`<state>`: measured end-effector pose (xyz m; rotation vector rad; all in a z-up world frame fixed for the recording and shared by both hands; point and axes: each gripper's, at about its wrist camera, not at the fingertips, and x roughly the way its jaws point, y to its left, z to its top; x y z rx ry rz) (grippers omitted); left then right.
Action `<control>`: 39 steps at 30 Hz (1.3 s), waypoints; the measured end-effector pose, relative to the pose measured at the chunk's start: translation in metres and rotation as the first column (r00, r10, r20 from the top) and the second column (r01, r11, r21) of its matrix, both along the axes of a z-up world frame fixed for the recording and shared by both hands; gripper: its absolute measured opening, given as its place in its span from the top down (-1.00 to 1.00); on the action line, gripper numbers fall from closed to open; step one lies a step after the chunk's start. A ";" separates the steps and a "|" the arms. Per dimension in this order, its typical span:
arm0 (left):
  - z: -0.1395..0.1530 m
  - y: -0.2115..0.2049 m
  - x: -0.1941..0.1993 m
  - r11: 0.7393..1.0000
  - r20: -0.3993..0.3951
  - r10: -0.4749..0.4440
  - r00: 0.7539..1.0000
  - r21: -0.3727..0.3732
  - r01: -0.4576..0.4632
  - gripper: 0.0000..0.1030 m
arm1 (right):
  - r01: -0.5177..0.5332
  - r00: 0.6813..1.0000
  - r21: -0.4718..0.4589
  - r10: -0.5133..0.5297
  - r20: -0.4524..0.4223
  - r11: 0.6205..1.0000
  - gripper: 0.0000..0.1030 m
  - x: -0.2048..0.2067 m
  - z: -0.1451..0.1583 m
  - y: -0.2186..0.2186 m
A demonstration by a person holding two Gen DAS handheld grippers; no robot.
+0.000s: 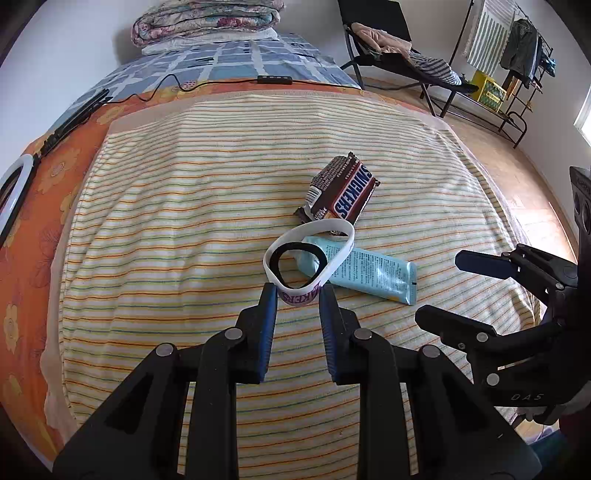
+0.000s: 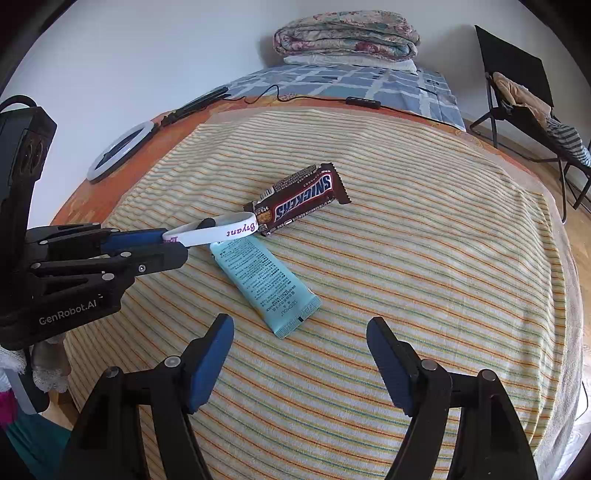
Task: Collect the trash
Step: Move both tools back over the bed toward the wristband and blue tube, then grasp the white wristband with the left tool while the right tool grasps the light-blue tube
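My left gripper is shut on the near edge of a white wristband with purple lettering. A black elastic ring shows inside the band. The band's far part hangs over a light blue tube lying on the striped blanket. Just behind them lies a brown Snickers wrapper. In the right wrist view the left gripper holds the wristband from the left. My right gripper stands open right before the tube, with nothing between its fingers. The Snickers wrapper lies further back.
A ring light and its black cable with a remote lie on the orange sheet at the far left. Folded quilts are stacked at the head of the bed. A folding chair with clothes and a clothes rack stand on the right.
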<state>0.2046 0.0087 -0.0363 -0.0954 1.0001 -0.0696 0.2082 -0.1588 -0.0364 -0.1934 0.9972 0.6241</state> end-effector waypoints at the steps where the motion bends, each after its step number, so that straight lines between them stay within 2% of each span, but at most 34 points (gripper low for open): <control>1: 0.002 0.004 0.000 1.000 0.008 0.012 1.000 0.003 -0.012 0.60 | -0.003 1.000 0.000 0.003 -0.002 1.000 -0.47 0.001 -0.001 0.002; 5: 0.007 0.025 0.000 0.997 0.016 0.062 0.998 -0.037 -0.061 0.64 | -0.016 1.000 0.005 0.016 -0.006 1.000 -0.43 0.001 -0.002 0.008; 10: 0.015 0.053 0.000 0.990 0.031 0.133 0.991 -0.049 -0.132 0.64 | -0.029 1.000 -0.001 0.029 -0.006 1.000 -0.43 0.001 -0.004 0.016; 16: 0.005 0.088 0.001 0.971 -0.041 0.205 0.978 -0.116 -0.208 0.64 | -0.035 0.999 0.002 0.035 -0.003 0.999 -0.43 0.002 -0.004 0.023; 19: 0.003 0.096 0.000 0.969 -0.044 0.221 0.974 -0.101 -0.224 0.64 | -0.036 0.999 0.000 0.036 0.001 0.999 -0.43 0.003 -0.004 0.026; 24: 0.006 0.094 0.002 0.972 -0.034 0.200 0.979 -0.116 -0.202 0.64 | -0.038 0.999 0.001 0.038 -0.003 0.999 -0.40 0.007 -0.007 0.030; 25: 0.007 0.092 0.003 0.975 -0.030 0.187 0.982 -0.119 -0.190 0.49 | -0.039 0.999 0.002 0.039 -0.003 0.999 -0.40 0.008 -0.007 0.032; 26: 0.008 0.088 0.005 0.978 -0.019 0.170 0.985 -0.118 -0.171 0.16 | -0.040 0.999 0.001 0.040 -0.001 0.999 -0.40 0.008 -0.008 0.033; 28: 0.009 0.080 0.011 0.985 0.000 0.153 0.988 -0.074 -0.153 -0.13 | -0.040 0.999 -0.001 0.040 0.003 0.999 -0.40 0.010 -0.008 0.036; 30: 0.008 0.078 0.018 0.986 0.003 0.160 0.987 -0.053 -0.160 -0.13 | -0.043 0.999 0.003 0.043 0.003 0.999 -0.41 0.011 -0.007 0.038; 33: 0.002 0.086 0.028 0.976 -0.011 0.192 0.981 -0.105 -0.192 -0.13 | -0.059 0.998 0.006 0.059 0.007 0.998 -0.40 0.012 -0.007 0.042; 35: -0.005 0.088 0.036 0.973 -0.038 0.192 0.981 -0.122 -0.195 -0.13 | -0.067 0.998 -0.001 0.067 0.010 0.998 -0.40 0.014 -0.009 0.045; 39: -0.015 0.095 0.048 0.954 -0.070 0.247 0.967 -0.157 -0.255 -0.13 | -0.068 0.998 -0.011 0.068 0.005 0.998 -0.41 0.018 -0.013 0.051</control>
